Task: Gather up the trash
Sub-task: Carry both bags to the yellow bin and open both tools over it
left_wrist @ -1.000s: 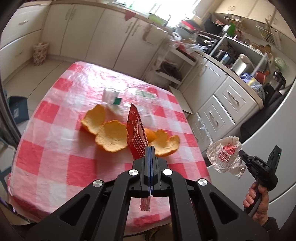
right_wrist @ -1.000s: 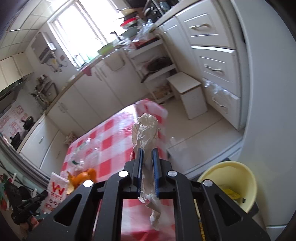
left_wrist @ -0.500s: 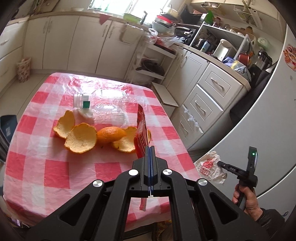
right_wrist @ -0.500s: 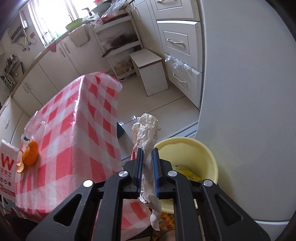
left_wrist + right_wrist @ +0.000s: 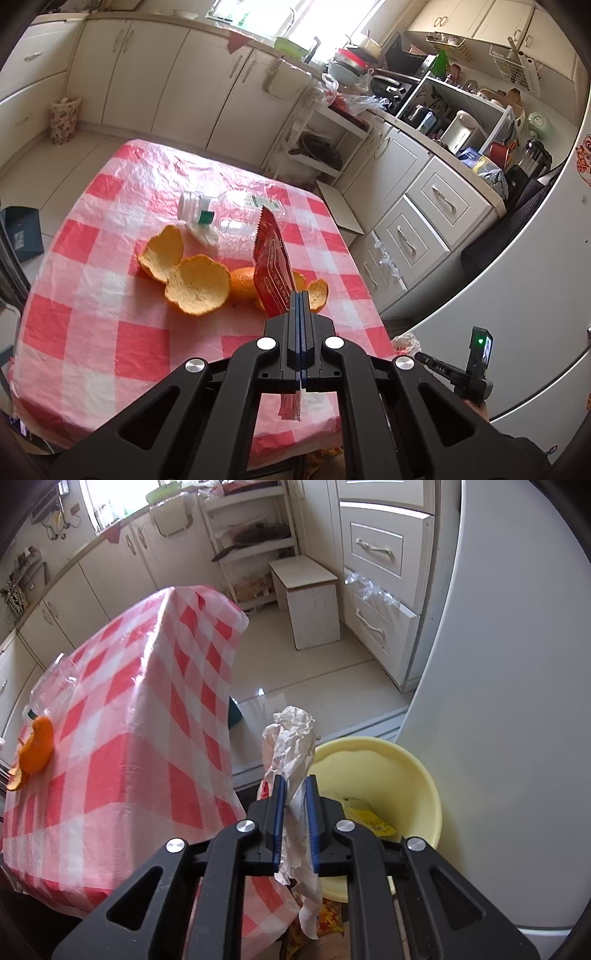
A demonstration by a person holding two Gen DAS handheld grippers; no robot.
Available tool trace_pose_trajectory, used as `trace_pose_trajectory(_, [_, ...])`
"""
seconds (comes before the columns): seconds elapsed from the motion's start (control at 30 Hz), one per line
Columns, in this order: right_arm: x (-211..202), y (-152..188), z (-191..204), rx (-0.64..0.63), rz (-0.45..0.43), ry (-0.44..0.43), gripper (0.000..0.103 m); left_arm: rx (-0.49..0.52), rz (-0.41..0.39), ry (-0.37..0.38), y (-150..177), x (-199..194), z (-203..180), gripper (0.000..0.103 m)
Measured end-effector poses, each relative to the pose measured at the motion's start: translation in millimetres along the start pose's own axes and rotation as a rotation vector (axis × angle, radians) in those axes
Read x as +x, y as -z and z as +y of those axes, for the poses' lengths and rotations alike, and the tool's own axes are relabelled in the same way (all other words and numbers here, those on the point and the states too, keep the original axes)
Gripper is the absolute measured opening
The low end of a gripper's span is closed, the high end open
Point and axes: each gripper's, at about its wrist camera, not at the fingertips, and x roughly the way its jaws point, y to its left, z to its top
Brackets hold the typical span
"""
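My left gripper (image 5: pixel 300 295) is shut on a red snack wrapper (image 5: pixel 272 264) and holds it upright above the near right part of the checkered table (image 5: pixel 92 266). Orange peels (image 5: pixel 195 282) and a clear plastic bottle (image 5: pixel 221 210) lie on the table beyond it. My right gripper (image 5: pixel 295 781) is shut on a crumpled white wrapper (image 5: pixel 291 738), beside the table's corner and just left of a yellow bin (image 5: pixel 384 775) on the floor. The bin holds a yellow scrap (image 5: pixel 364 818). The right gripper also shows in the left wrist view (image 5: pixel 417 354), low at the right.
A white fridge (image 5: pixel 517 701) stands right behind the bin. White drawers (image 5: pixel 380 572), a small white stool (image 5: pixel 310 598) and open shelves (image 5: pixel 255 542) line the far wall. The tablecloth (image 5: pixel 177 738) hangs down beside my right gripper.
My right gripper has dropped from table height to just beside the yellow bin, still gripping the white wrapper. My left gripper has stayed above the table with the red wrapper, shifting slightly.
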Motion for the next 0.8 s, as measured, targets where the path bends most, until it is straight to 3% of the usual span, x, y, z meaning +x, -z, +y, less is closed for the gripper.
trace_pose_trajectory(0.03, [4, 0, -1, 0.007, 0.024, 0.000, 0.037, 0.006, -0.001, -0.007, 0, 0, 1, 0.000])
trace_pose_trajectory(0.1, [5, 3, -2, 0.020, 0.028, 0.004, 0.048, 0.005, 0.004, -0.022, -1, 2, 5, 0.000])
trace_pose_trajectory(0.17, [-1, 0, -2, 0.033, 0.005, 0.005, 0.048, -0.008, 0.006, -0.033, -2, 4, 10, 0.000])
trace_pose_trajectory(0.3, [-21, -9, 6, 0.072, -0.066, -0.073, 0.049, -0.024, 0.008, -0.048, -3, 6, 17, 0.000])
trace_pose_trajectory(0.57, [-39, -21, 68, -0.005, -0.109, -0.259, 0.052, 0.006, 0.028, -0.043, 0, 13, 9, 0.000])
trace_pose_trajectory(0.7, [-46, -26, 102, -0.052, -0.111, -0.308, 0.052, 0.007, 0.050, -0.005, 3, 17, 2, 0.000])
trace_pose_trajectory(0.8, [-59, -32, 102, -0.033, -0.143, -0.336, 0.054, 0.014, 0.072, 0.058, 6, 21, -15, 0.000])
